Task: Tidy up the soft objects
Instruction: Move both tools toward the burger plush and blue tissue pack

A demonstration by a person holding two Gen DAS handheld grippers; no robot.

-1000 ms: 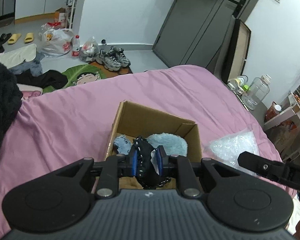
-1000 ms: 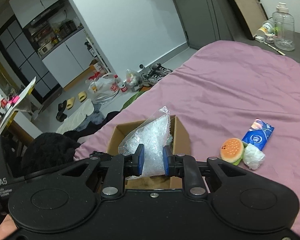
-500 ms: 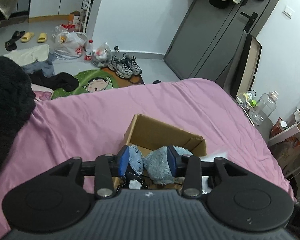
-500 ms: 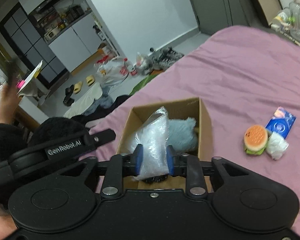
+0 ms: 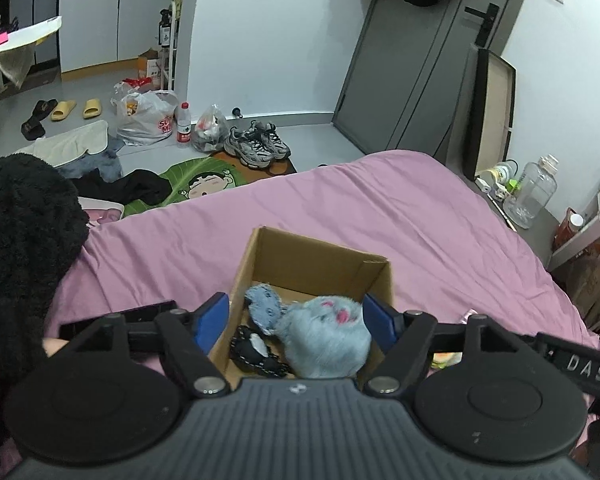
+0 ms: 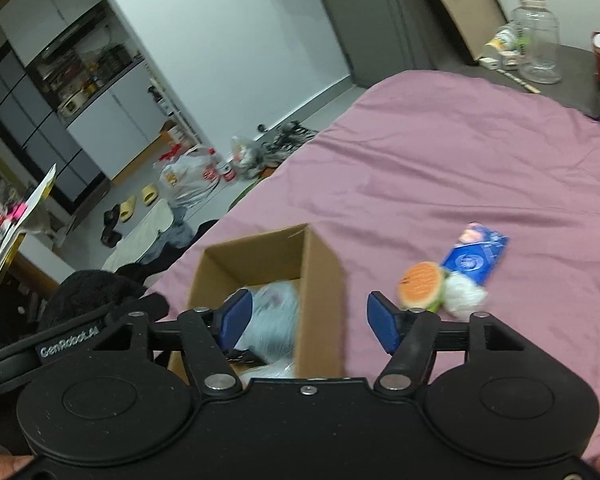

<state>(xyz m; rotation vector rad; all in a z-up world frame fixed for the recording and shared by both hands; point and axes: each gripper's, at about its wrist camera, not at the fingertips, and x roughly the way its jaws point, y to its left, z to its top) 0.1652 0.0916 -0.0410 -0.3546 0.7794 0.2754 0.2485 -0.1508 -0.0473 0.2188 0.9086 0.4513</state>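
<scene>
"DAS" and "GenRobot.AI" are printed on the black rigs. Both the left hand-held gripper point(image 5: 296, 316) and the right hand-held gripper point(image 6: 309, 320) are spread wide, holding nothing, over a brown cardboard box point(image 5: 320, 264) on the wrinkled pink bed sheet point(image 5: 400, 216). A fluffy blue plush toy point(image 5: 324, 336) lies inside; a burger-shaped squishy toy point(image 6: 420, 285) sits near the box.

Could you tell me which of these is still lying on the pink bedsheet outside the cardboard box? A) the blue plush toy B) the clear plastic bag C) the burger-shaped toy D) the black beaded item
C: the burger-shaped toy lies on the pink bedsheet to the right of the cardboard box, beside a blue packet, while the blue plush toy sits inside the box.
</scene>
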